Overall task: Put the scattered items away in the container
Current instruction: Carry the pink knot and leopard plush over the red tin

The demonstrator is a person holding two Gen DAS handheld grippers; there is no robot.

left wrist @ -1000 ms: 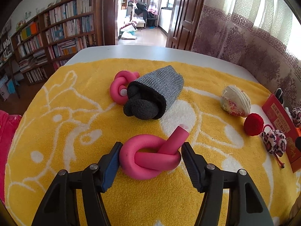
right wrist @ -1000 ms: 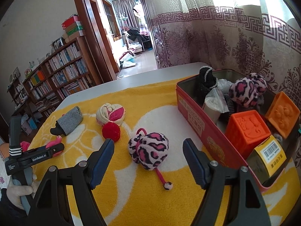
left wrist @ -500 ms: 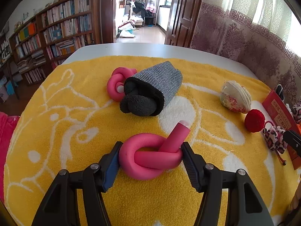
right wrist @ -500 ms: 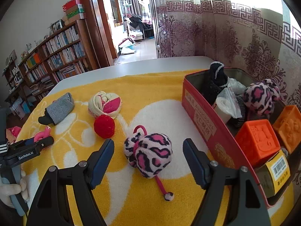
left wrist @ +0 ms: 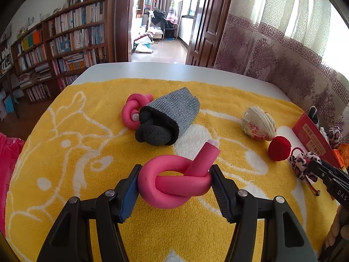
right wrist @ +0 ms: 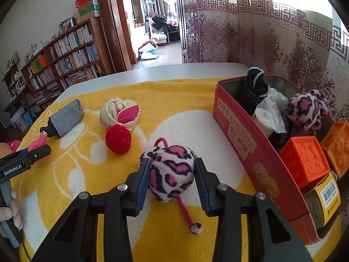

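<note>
A knotted pink foam tube (left wrist: 174,185) lies on the yellow towel (left wrist: 65,152), and my left gripper (left wrist: 175,172) is shut on it, both pads against its sides. In the right wrist view, a leopard-print plush ball (right wrist: 172,174) with a pink cord sits between the pads of my right gripper (right wrist: 172,164). Its jaws are closing and the pads press the plush. The red tin (right wrist: 235,131) stands just to the right, holding orange blocks, a second leopard plush, a black sock and a yellow box.
Loose on the towel are a grey-and-black sock roll (left wrist: 172,115), a second pink foam knot (left wrist: 132,111), a cream-and-pink sock roll (right wrist: 120,113) and a red ball (right wrist: 118,139). A curtain hangs behind the tin. Bookshelves and a doorway lie beyond the table's far edge.
The right gripper's jaws have come in from wide apart onto the leopard plush ball. The left gripper's pads have closed the small gap to the pink knot.
</note>
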